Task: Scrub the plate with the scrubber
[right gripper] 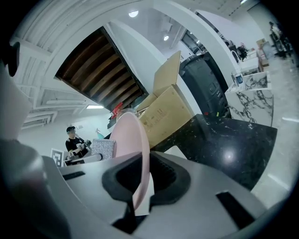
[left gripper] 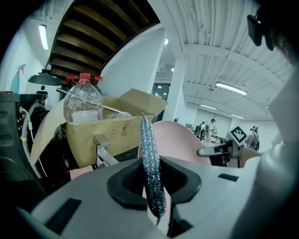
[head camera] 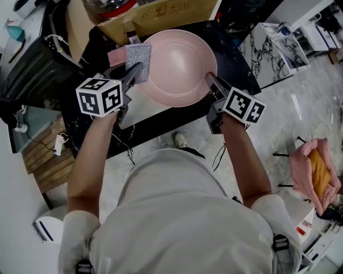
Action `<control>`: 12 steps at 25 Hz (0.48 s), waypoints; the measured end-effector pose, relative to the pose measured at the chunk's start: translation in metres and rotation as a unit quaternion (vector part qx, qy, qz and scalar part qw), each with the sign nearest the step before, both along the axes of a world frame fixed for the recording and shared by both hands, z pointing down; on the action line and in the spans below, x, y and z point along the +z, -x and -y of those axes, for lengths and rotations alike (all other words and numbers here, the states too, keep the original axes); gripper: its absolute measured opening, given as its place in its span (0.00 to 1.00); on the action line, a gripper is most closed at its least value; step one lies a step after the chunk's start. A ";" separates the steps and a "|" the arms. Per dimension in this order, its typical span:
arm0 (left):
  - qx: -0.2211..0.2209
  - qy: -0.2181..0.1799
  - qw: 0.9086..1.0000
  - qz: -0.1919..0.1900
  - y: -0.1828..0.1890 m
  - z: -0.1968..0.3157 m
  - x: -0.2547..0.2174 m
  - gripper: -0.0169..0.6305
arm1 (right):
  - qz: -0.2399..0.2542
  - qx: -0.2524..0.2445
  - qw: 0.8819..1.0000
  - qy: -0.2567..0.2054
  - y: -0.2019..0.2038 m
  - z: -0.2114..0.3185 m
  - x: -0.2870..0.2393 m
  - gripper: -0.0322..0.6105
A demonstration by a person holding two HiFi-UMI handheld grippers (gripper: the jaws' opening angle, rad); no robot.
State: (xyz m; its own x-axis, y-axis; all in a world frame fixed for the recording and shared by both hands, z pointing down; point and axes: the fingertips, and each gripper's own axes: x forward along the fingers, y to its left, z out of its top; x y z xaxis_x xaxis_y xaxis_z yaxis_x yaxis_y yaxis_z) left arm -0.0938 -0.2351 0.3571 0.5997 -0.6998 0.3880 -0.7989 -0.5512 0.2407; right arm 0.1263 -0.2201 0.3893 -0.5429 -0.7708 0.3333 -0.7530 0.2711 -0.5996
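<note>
The plate [head camera: 179, 67] is up off the black table [head camera: 236, 69], tilted, pink face showing. At its right rim, the right gripper [head camera: 210, 78] has its jaws nearly closed, pinching that rim. At the plate's left rim is the silver scrubber [head camera: 138, 59], clamped edge-on in the left gripper [head camera: 136, 69], jaws narrow around it. Just behind the plate sits a cardboard box [head camera: 161, 13] with a clear bottle [left gripper: 83, 100] in it.
</note>
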 end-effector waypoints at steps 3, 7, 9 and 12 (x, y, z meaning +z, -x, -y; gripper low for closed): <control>0.008 -0.005 1.000 -0.010 -0.009 -0.004 -0.005 0.12 | 0.001 0.002 1.000 0.004 0.001 0.000 0.004 0.09; 0.030 -0.011 0.999 -0.034 -0.034 -0.014 -0.017 0.12 | 0.005 0.004 1.000 0.006 0.003 0.004 0.005 0.09; 0.046 -0.009 0.998 -0.046 -0.051 -0.018 -0.019 0.12 | 0.005 0.005 1.000 0.005 0.004 0.006 0.003 0.08; 0.071 0.000 0.996 -0.061 -0.078 -0.025 -0.018 0.12 | 0.003 0.004 1.000 0.003 0.009 0.008 0.002 0.08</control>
